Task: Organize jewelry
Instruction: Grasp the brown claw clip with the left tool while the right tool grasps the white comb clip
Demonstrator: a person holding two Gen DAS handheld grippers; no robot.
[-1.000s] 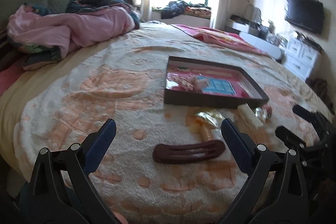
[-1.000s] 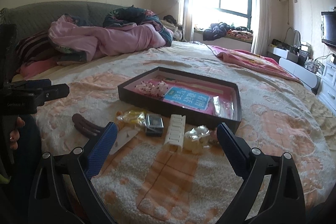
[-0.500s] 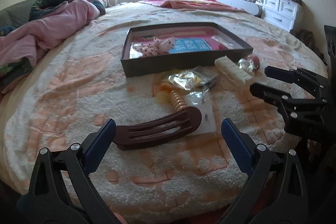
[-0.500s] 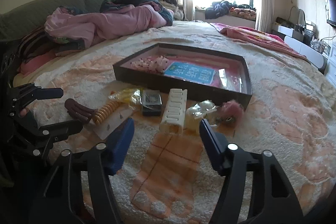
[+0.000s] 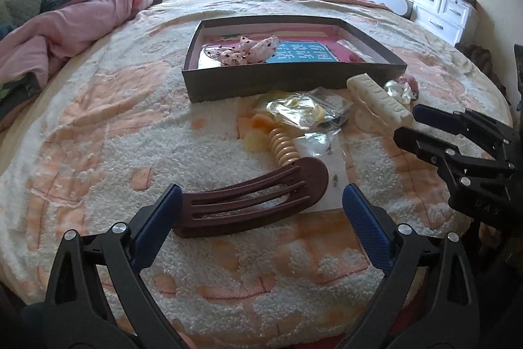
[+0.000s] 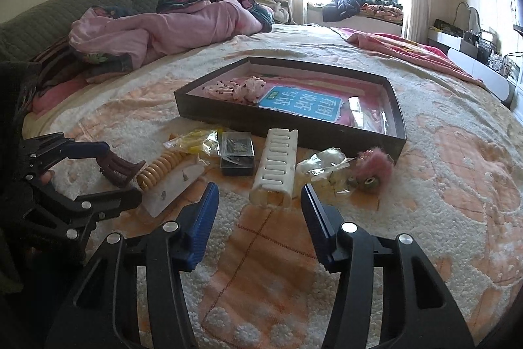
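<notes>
A dark shallow box (image 5: 228,87) with a pink lining lies on the bed and also shows in the right wrist view (image 6: 294,128). In front of it lie a brown hair clip (image 5: 255,201), a cream spiral hair tie (image 5: 284,148), a white comb clip (image 6: 276,165), a small dark case (image 6: 237,152), plastic bags (image 5: 304,110) and a pink pompom (image 6: 374,167). My left gripper (image 5: 258,221) is open, its fingers on either side of the brown clip. My right gripper (image 6: 260,213) is open, just in front of the white comb clip.
A pink quilt (image 6: 170,28) is heaped at the bed's far left. A floral cloth and a blue card (image 6: 300,102) lie inside the box. A white dresser (image 5: 441,12) and a TV stand right of the bed.
Both grippers have moved forward and down toward the items. The left one now straddles the brown clip. The right gripper's jaws have narrowed near the white comb clip.
</notes>
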